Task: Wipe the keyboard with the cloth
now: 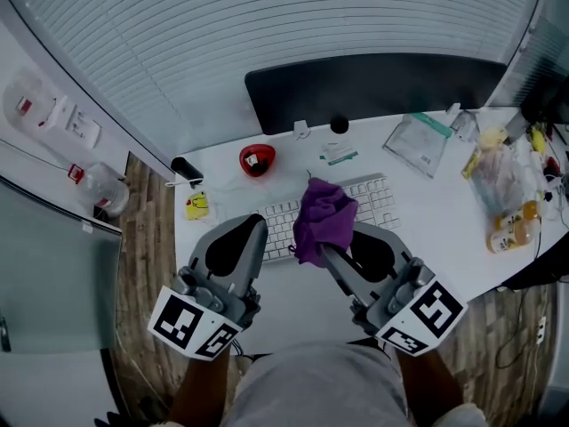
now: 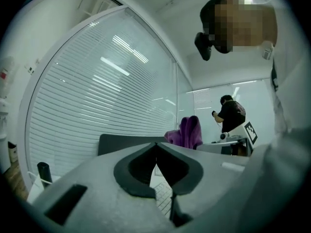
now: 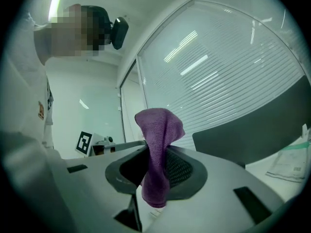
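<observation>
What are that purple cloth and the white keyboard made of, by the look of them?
The cloth looks like microfibre or terry, matt: a fine nubbly weave shows and it hangs limp. The keyboard is probably hard white plastic, smooth: rows of moulded keys, though too small to be sure.

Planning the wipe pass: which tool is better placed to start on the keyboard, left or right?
Right. The right tool is shut on the purple cloth, over the keyboard. The left tool is shut and empty.
</observation>
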